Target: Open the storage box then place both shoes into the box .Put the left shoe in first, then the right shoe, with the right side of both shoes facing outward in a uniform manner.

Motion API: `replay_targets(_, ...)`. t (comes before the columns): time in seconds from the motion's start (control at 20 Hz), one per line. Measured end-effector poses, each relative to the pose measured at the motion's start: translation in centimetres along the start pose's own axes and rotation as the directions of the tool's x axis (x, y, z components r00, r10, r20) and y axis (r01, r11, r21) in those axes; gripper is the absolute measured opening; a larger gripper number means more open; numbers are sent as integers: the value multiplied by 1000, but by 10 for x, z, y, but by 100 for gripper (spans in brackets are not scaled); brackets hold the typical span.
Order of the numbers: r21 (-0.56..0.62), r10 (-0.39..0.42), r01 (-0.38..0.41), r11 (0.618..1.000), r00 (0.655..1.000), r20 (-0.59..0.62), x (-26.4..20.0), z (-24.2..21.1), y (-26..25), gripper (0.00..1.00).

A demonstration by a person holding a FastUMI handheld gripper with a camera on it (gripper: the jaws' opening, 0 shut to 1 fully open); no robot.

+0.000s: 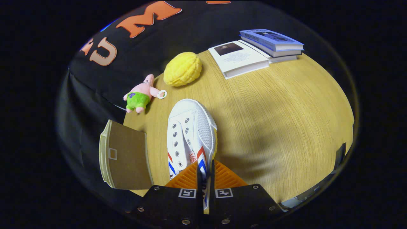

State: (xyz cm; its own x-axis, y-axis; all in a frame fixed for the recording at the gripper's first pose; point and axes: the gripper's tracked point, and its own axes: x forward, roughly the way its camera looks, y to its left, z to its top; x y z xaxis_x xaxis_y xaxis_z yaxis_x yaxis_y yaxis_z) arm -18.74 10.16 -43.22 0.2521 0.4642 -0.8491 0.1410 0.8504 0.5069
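Gripper [203, 173] fingers nearly closed, pinching the shoe [190, 136] at its collar edge, toe pointing away over the table [279, 127]. Looks lifted or about to be, can't tell if the sole is off the wood. Box [125, 156] just left of the fingers, lid state unclear from here. Step in hand reads as carrying a shoe to the box; which shoe, can't say. Next: swing left over the box, keep the grip firm, lower with right side facing out
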Motion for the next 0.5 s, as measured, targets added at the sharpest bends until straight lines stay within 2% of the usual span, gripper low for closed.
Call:
replay_targets(0.2,-21,44,-43,999,999,20,-13,22,46,7)
replay_targets(0.5,-124,123,-121,985,992,9,-24,30,128,7)
